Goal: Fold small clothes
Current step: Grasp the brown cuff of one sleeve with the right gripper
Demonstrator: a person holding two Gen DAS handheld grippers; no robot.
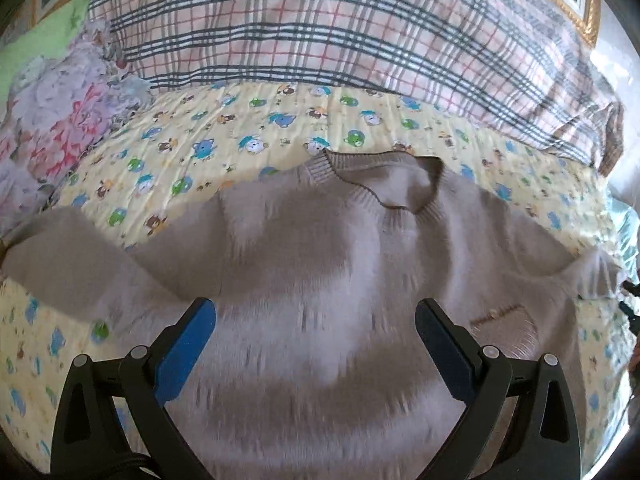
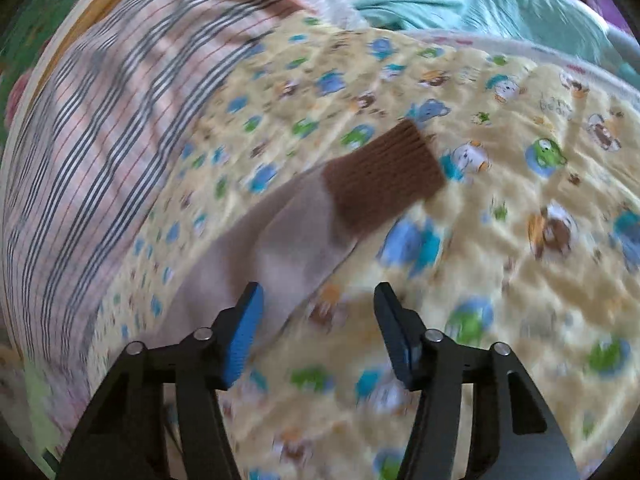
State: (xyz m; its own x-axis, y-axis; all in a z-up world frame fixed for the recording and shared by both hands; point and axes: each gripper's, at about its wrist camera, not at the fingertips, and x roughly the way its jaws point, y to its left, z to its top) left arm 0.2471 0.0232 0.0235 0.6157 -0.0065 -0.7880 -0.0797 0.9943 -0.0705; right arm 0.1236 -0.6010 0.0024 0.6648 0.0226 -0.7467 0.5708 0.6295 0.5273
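A small beige knitted sweater lies spread flat on a yellow cartoon-print sheet, its neckline toward the far side and both sleeves stretched out. My left gripper hovers over the sweater's body, jaws wide apart with nothing between the blue pads. In the right wrist view, one beige sleeve with a brown ribbed cuff runs diagonally across the sheet. My right gripper stands open just short of that sleeve's lower edge, its left finger over the beige fabric, gripping nothing.
A plaid pink-and-grey quilt is bunched along the far side of the bed. A floral fabric lies at the far left. A teal blanket sits beyond the sheet in the right wrist view.
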